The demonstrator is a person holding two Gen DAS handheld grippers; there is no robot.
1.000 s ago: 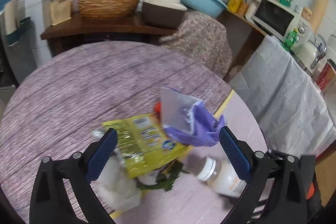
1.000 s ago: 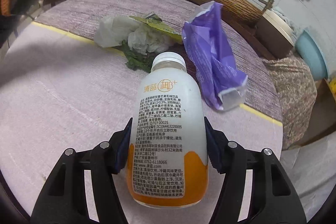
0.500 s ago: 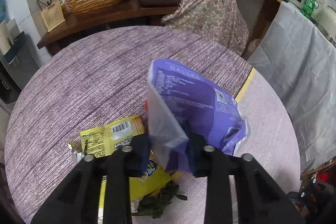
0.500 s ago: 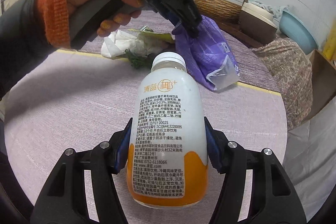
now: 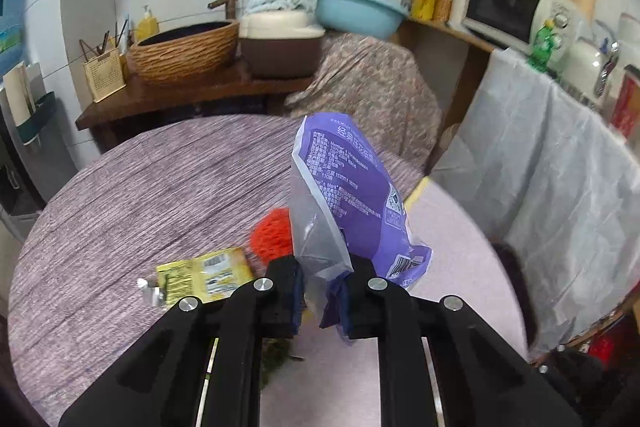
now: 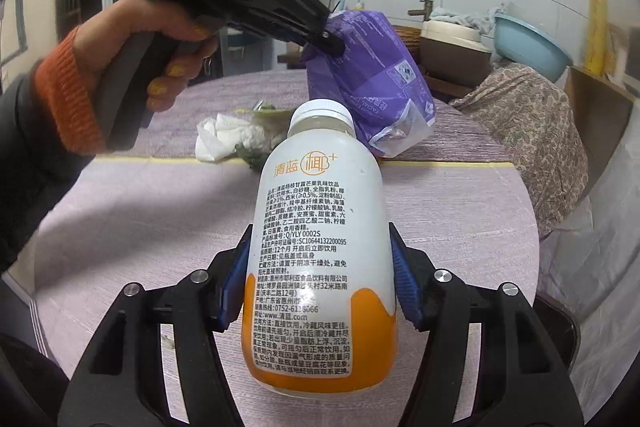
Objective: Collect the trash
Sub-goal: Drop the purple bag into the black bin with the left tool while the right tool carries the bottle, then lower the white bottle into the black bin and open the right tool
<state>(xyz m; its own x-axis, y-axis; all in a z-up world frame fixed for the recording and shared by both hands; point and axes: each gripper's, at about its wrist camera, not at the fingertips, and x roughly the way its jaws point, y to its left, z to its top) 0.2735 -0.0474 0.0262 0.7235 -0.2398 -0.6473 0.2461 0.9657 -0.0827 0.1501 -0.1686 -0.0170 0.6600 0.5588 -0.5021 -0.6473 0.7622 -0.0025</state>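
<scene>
My left gripper holds a purple plastic bag lifted above the round table; its jaws are closing, with the bag's crumpled bottom pinched between the pads. In the right wrist view the same bag hangs from the left gripper, held by a hand in an orange cuff. My right gripper is shut on a white and orange drink bottle, its cap pointing away from me. A yellow wrapper, a red-orange net, white tissue and green leaves lie on the table.
Behind the table a wooden counter carries a woven basin, a brown pot and a blue basin. A flowered cloth covers something beside it. To the right hangs a grey sheet below a microwave.
The left gripper shut on the purple bag and lifted it off the table, uncovering the red-orange net. The right gripper, still gripping the bottle, rolled and shifted, so the table looks more level.
</scene>
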